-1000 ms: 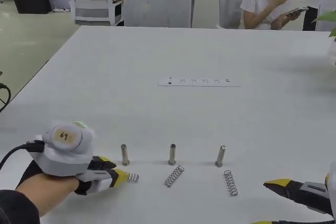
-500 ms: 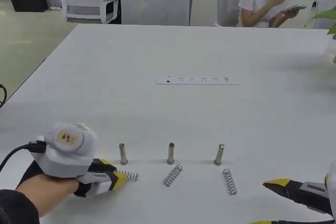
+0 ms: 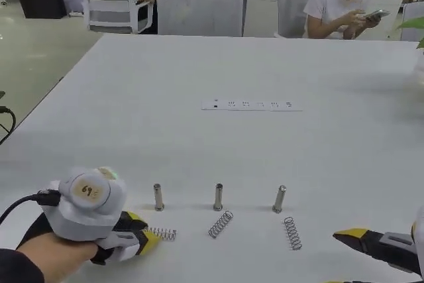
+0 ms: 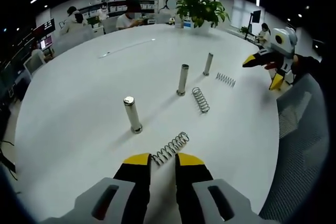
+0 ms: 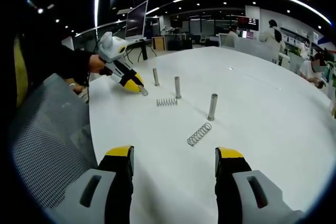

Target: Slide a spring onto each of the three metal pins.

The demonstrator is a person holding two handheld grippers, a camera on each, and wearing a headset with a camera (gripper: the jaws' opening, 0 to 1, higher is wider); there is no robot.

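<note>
Springs (image 3: 221, 224), three, lie by three pins (image 3: 218, 197); left tool (image 4: 164, 159) barely parted around one, right tool (image 5: 175, 153) wide.

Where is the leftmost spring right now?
In the head view, the leftmost spring lies flat on the table, on the near side of the left pin, one end at the tips of the left gripper.
</note>
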